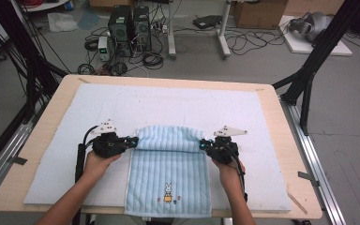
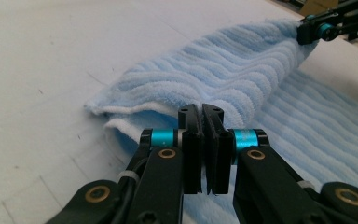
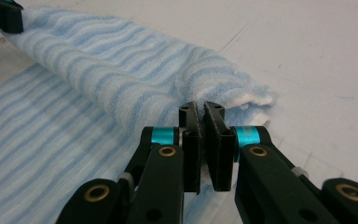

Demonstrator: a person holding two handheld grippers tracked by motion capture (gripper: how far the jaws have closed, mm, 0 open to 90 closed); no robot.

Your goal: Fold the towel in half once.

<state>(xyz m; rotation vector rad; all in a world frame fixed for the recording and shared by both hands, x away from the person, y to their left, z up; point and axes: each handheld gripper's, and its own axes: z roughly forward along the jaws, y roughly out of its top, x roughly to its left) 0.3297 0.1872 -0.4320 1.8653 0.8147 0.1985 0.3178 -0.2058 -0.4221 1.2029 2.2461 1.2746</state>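
A light-blue striped towel (image 1: 168, 173) with a small rabbit emblem (image 1: 168, 192) lies on a pale mat (image 1: 168, 101). Its far end is folded back into a raised roll (image 1: 168, 138). My left gripper (image 1: 135, 141) is shut on the roll's left end, and my right gripper (image 1: 201, 145) is shut on its right end. In the left gripper view the jaws (image 2: 202, 112) pinch the towel (image 2: 223, 70) edge, with the right gripper (image 2: 310, 31) far off. The right gripper view has its jaws (image 3: 201, 109) pressed on the towel (image 3: 98, 60) corner, and the left gripper (image 3: 4, 17) sits top left.
The mat covers most of a wooden table (image 1: 40, 131). The towel's near edge hangs over the table's front. Black frame posts (image 1: 309, 70) stand at both sides. Computer towers (image 1: 129, 28), cables and a cardboard box (image 1: 258, 11) are on the floor beyond.
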